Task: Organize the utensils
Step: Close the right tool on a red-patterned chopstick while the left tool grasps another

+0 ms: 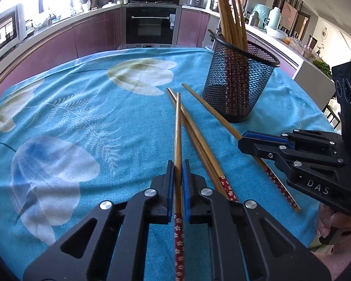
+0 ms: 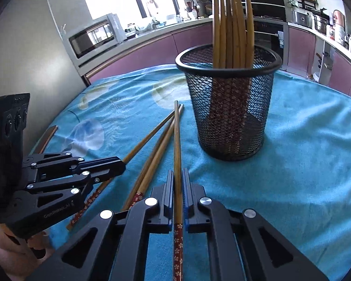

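Note:
A black mesh cup [image 1: 241, 82] [image 2: 229, 107] stands on the blue cloth and holds several wooden chopsticks, tips up. In the left wrist view my left gripper [image 1: 178, 166] is shut on one chopstick [image 1: 177, 128] just ahead of its red flowered end. To its right my right gripper [image 1: 242, 141] pinches another chopstick [image 1: 210, 110] that lies on the cloth. The right wrist view shows the same: my right gripper [image 2: 178, 173] shut on its chopstick [image 2: 176, 135], my left gripper [image 2: 122, 164] shut on its own stick [image 2: 147, 141]. Two loose chopsticks [image 1: 199, 145] [image 2: 155, 159] lie between them.
The table carries a blue flower-print cloth [image 1: 82, 117]. Behind it run pink kitchen cabinets with an oven [image 1: 152, 25] and a microwave [image 2: 93, 37]. A person's hand [image 1: 334, 224] grips the right tool's handle. A dark chair back [image 2: 46, 138] shows at the table's left edge.

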A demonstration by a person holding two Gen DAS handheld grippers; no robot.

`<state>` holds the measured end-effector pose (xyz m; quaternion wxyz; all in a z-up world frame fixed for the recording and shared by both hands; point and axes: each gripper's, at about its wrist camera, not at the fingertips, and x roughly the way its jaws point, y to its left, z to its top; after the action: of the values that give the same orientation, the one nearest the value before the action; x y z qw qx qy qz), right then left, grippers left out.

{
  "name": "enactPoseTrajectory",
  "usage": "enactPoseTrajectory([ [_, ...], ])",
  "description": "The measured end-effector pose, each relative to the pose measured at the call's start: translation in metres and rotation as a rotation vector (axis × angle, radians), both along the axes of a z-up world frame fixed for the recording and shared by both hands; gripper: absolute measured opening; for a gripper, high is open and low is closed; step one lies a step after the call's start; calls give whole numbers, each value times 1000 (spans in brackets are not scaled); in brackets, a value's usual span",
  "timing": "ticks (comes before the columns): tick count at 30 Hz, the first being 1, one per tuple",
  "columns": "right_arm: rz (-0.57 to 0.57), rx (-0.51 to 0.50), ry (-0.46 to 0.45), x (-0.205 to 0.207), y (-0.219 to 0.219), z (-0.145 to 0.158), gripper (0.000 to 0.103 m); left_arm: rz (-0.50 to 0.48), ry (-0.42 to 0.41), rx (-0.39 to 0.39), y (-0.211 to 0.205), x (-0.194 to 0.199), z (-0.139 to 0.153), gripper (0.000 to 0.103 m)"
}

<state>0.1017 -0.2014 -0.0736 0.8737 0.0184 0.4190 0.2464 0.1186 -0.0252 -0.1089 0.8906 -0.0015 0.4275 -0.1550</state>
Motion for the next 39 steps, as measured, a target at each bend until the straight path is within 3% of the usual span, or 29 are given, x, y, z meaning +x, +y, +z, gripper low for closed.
enactPoseTrajectory([
  [21, 67, -60, 37, 9, 19, -10, 7, -48, 25, 33, -12, 8, -7, 10],
  [39, 55, 13, -14, -3, 4, 9, 6, -30, -4, 0, -9, -2, 7, 8],
])
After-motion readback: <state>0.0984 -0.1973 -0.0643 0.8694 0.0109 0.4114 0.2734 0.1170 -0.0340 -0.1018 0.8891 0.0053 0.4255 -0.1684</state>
